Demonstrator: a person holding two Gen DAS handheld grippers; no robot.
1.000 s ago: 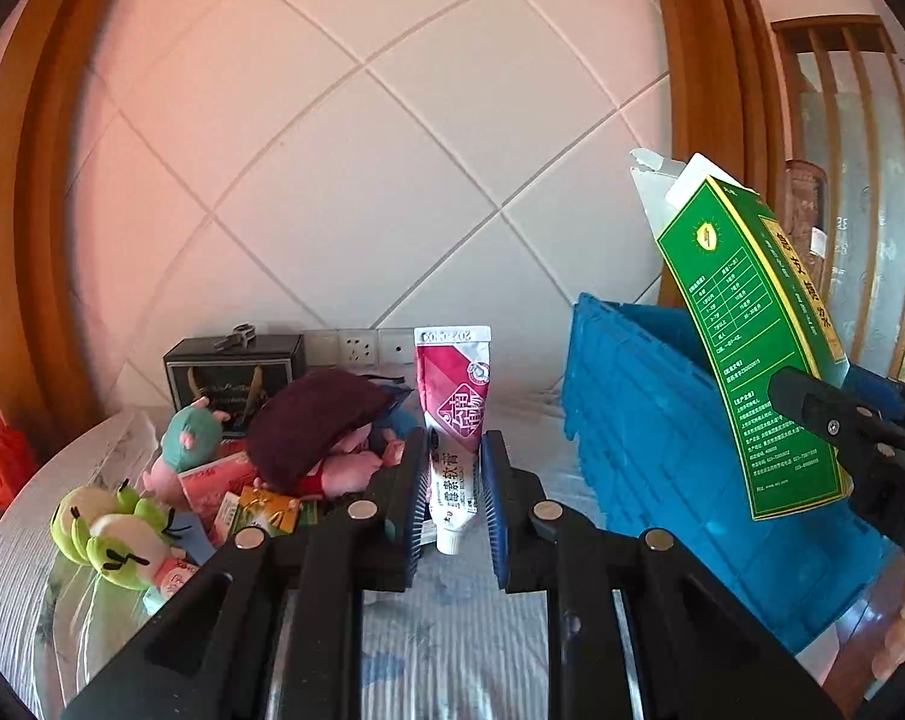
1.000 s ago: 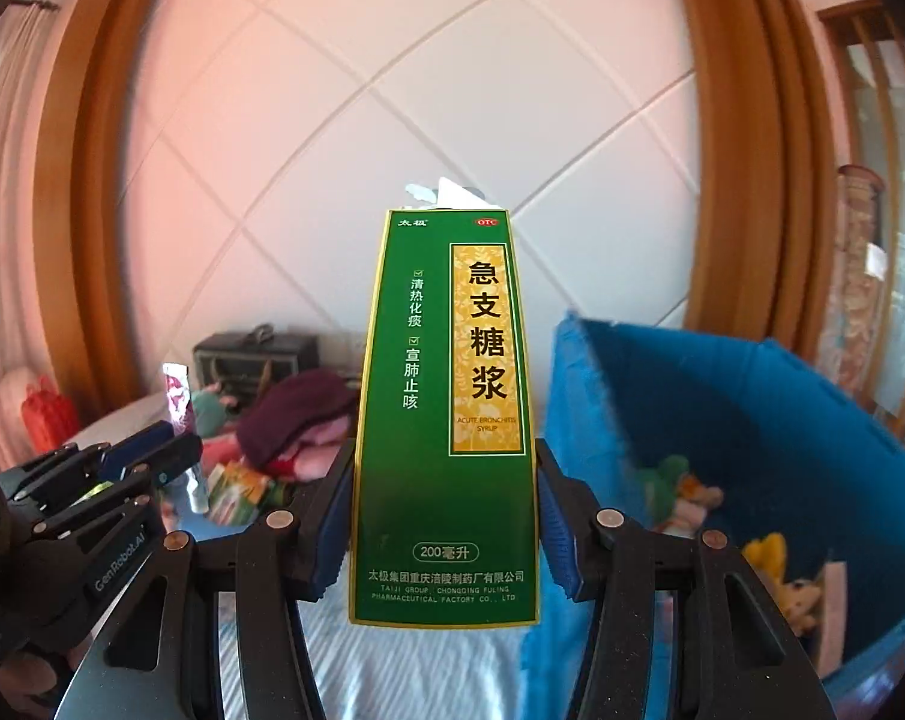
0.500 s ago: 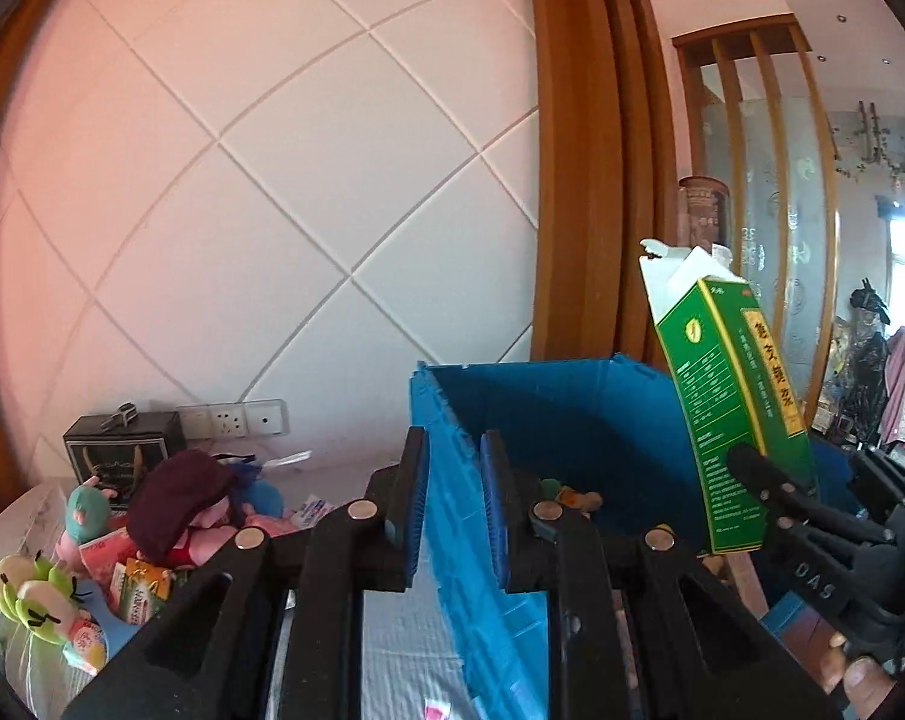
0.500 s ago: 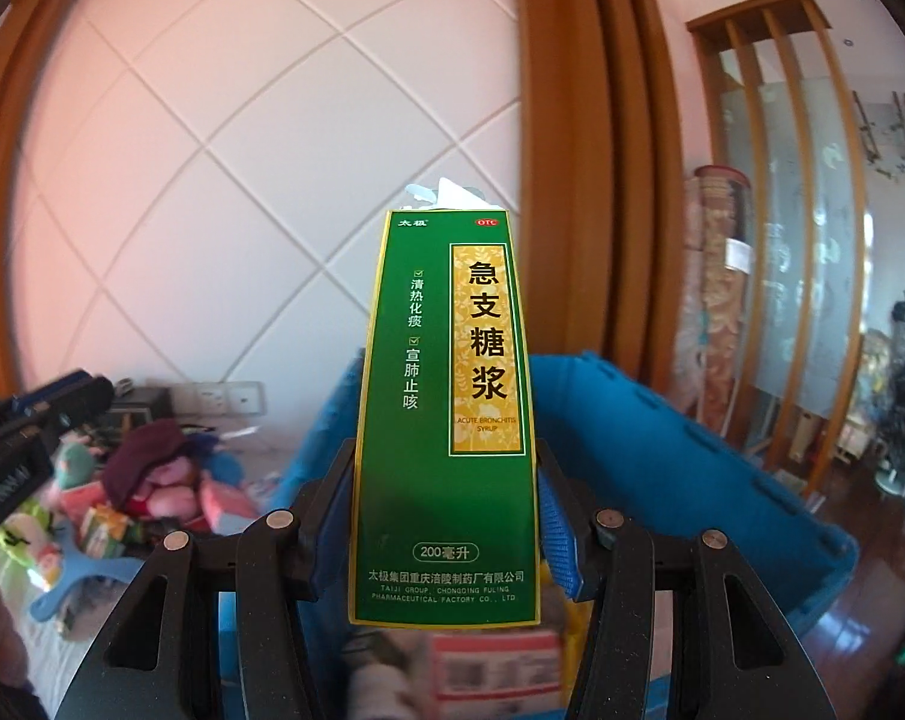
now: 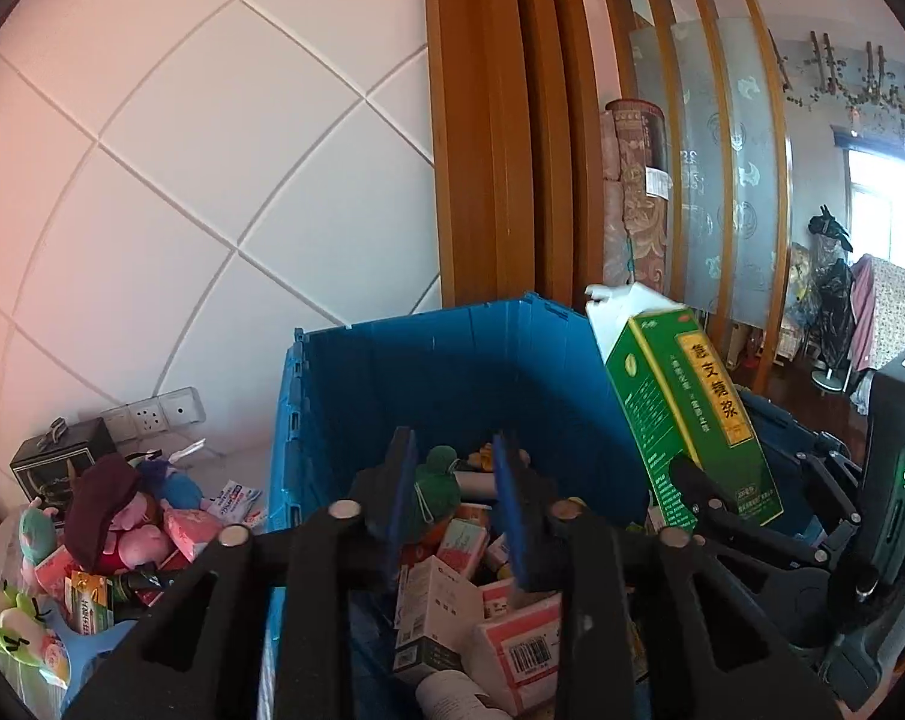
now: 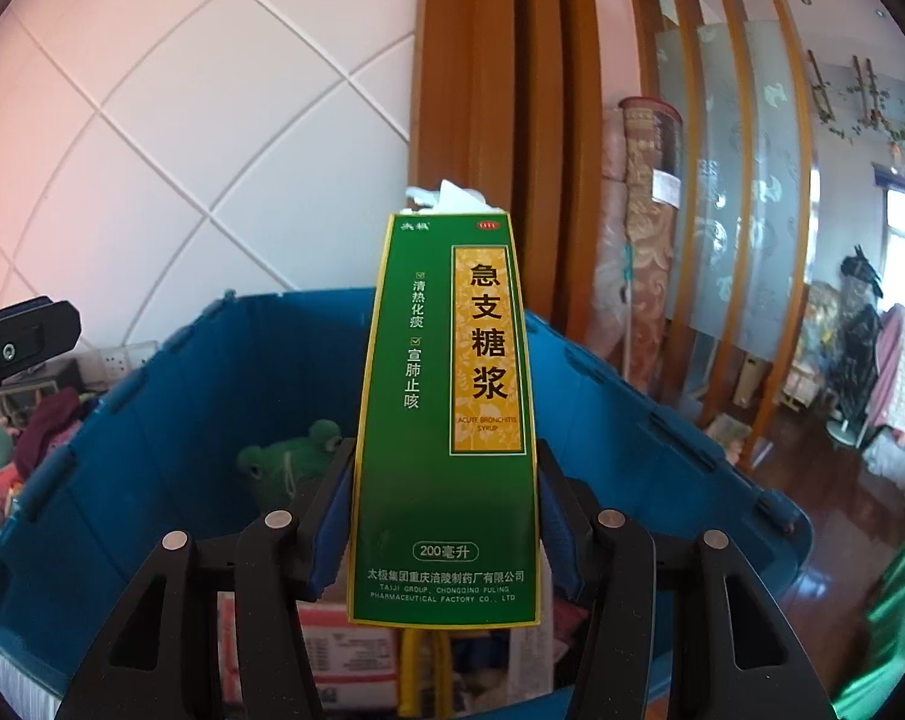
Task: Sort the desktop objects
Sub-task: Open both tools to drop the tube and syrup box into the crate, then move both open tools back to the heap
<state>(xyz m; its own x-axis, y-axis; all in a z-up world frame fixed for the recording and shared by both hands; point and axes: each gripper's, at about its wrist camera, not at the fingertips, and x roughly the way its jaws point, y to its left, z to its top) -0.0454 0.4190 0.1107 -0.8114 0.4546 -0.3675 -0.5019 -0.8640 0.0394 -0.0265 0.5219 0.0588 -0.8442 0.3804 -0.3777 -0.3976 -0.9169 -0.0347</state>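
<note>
- Left wrist view is looking down into the blue crate (image 5: 452, 384), and the left gripper (image 5: 452, 504) is hovering over its contents with the jaws standing apart and nothing between them.
- Beneath those jaws a green knitted toy (image 5: 437, 489) is lying among small white and pink medicine cartons (image 5: 452, 594) (several are piled loosely, some tilted).
- At the right of the same view the green syrup box (image 5: 692, 414) is leaning over the crate's right wall, with its white top flap (image 5: 614, 309) sticking open.
- Right wrist view is showing the right gripper (image 6: 446, 516) closing on the syrup box (image 6: 446, 420), blue pads pressing both narrow sides near the lower end, so the box is standing upright above the crate (image 6: 170, 396).
- Behind the box, inside the crate, a green frog plush (image 6: 290, 462) is sitting against the far wall.
- Outside the crate, on the table at the left, a heap of soft toys (image 5: 122, 522) and packets is waiting unsorted, beside a dark gift box (image 5: 56, 462) near the wall sockets (image 5: 155, 414).
- A tip of the left gripper (image 6: 20, 336) is showing at the left edge of the right wrist view.
</note>
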